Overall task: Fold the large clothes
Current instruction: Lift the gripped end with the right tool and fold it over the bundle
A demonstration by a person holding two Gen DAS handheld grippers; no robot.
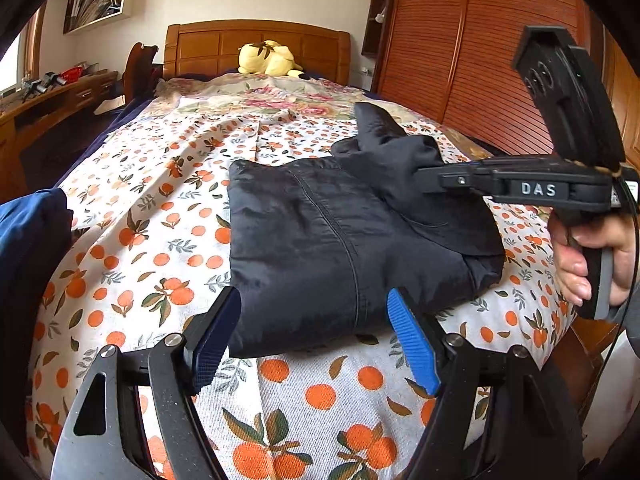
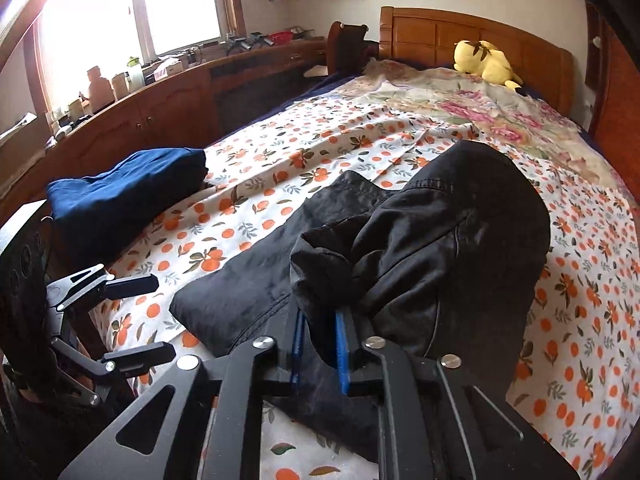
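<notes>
The black jacket (image 1: pixel 320 240) lies folded on the bed (image 1: pixel 160 208). The left claw (image 1: pixel 316 336) gapes empty at its near edge; the right claw (image 2: pixel 320 356), narrowly parted, has jacket cloth between its pads.

The black jacket (image 1: pixel 320 240) is thin cloth with a slight sheen, finely crinkled, with stitched seams. The sheet (image 1: pixel 160 208) under it is matt woven cotton, printed with oranges. The blue garment (image 2: pixel 128 184) is soft matt cloth. The left claw (image 1: pixel 314 336) has matt black arms, bright metal rivets and ribbed blue rubbery pads (image 1: pixel 412 340). The headboard (image 1: pixel 256 48) and wardrobe (image 1: pixel 480 60) are glossy varnished wood, the wardrobe slatted. The yellow toy (image 2: pixel 486 64) is plush.
</notes>
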